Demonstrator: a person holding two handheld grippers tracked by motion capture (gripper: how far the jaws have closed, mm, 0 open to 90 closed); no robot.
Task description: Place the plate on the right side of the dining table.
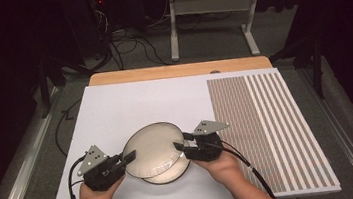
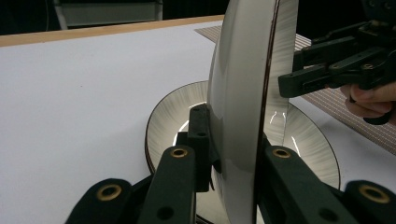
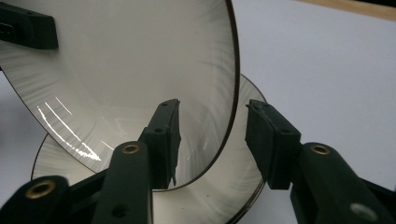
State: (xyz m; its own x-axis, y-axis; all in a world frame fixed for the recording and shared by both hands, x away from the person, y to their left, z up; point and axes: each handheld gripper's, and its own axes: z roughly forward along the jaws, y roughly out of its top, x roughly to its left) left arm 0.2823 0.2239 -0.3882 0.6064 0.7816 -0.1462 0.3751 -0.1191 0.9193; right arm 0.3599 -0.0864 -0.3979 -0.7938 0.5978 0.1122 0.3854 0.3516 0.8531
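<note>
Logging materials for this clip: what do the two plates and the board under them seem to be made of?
Upper plate, raised by the left gripper: probably glazed ceramic; glossy cream surface with sharp highlights, thin dark rim, fine radial streaks. Lower plate, flat on the board: same look, likely the same ware. Board: matte white, no glare; could be foam board or painted wood, unclear.

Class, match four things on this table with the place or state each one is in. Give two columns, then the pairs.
Things
1. upper plate
2. lower plate
3. right tongs
4. striped mat

Places or states
A. flat on the white board
B. covers the board's right side
C. lifted and tilted, rim clamped by the left tongs
D. jaws astride the upper plate's rim, not yet pressing

Pairs: 1-C, 2-A, 3-D, 4-B
</note>
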